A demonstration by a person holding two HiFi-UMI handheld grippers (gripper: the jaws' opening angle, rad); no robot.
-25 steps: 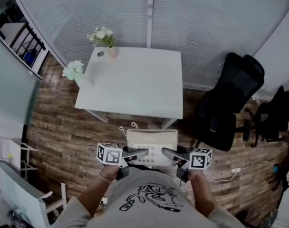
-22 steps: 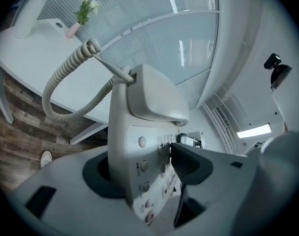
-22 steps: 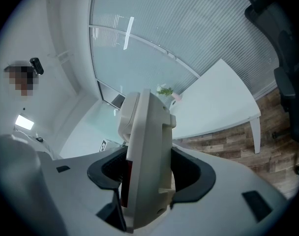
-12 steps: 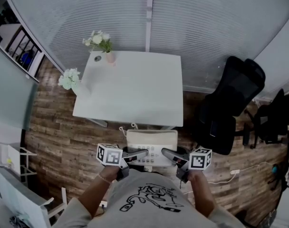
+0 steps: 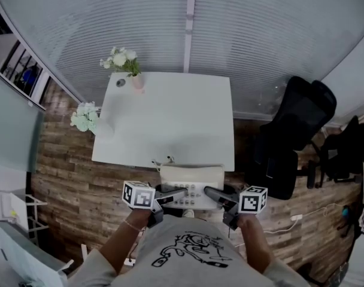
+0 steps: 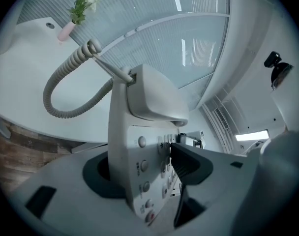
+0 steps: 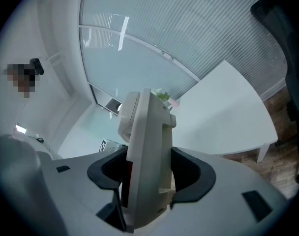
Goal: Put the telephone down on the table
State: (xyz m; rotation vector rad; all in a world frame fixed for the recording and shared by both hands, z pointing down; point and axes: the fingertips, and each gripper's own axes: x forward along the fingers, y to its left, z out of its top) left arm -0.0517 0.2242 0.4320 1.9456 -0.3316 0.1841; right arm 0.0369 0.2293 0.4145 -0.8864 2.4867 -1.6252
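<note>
Step in hand, as judged: carry to table; set-down not yet done.
- Cream-white plastic desk telephone held in air at near edge of white square table, not resting on it.
- Left gripper clamped on telephone's left side, right gripper clamped on its right side.
- Grey coiled cord loops out on table side.

Next move calls for: bring telephone over bare tabletop, lower it level, loosen both grips together. Pink vase of white flowers at table's far-left corner, well apart.

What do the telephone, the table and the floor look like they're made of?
The telephone looks like moulded plastic: off-white, smooth matte shell, raised buttons. The table has a white, smooth top, probably laminate or painted board; unclear which. The floor shows brown grained planks, wood or wood-look laminate.
</note>
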